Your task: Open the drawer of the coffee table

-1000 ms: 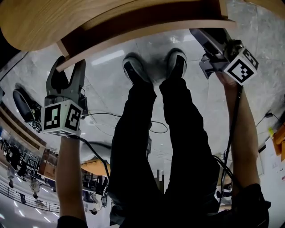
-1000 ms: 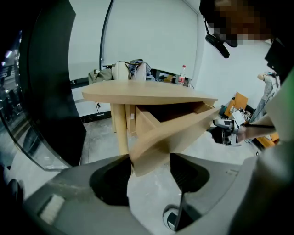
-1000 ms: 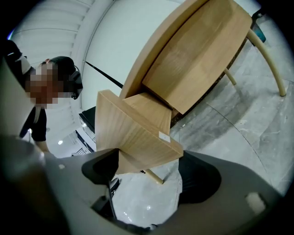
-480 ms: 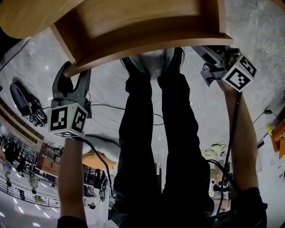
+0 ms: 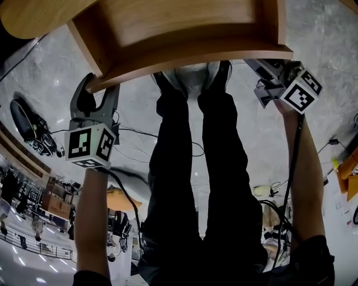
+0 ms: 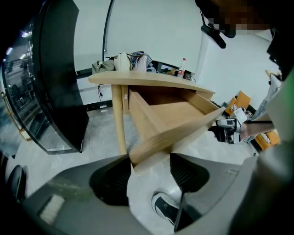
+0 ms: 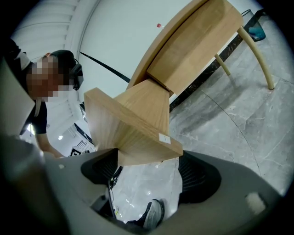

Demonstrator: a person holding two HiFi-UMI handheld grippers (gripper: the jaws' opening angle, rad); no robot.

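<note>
The drawer (image 5: 179, 25) stands extended well out from beneath the coffee table top (image 5: 28, 17), and its bare wooden interior is exposed to the head view. Its front panel (image 5: 190, 58) overhangs the person's shoes (image 5: 187, 74).

The left gripper (image 6: 149, 170) is applied to the left end of the front panel. Its jaws are set fairly wide, and the panel's corner is seated between the two ribbed pads (image 6: 112, 176). The pads appear to bear on both faces of the panel, so the gripper is judged to be clamped on the drawer rather than idle. The right gripper (image 7: 149, 167) is applied in the same manner to the right end, where the corner carrying a small white sticker (image 7: 164, 137) is held between its pads.

A grip at each end is judged to be used because no handle is seen on the panel. An equal pull at both corners also keeps the drawer square in its opening and guards against binding. Both grippers are held at the panel's lower edge, so the pull is directed along the line of travel.

The task is judged to be largely complete. If further travel is required, both ends are to be drawn evenly. How much travel remains cannot be told, and over-extension may allow the drawer to drop.
</note>
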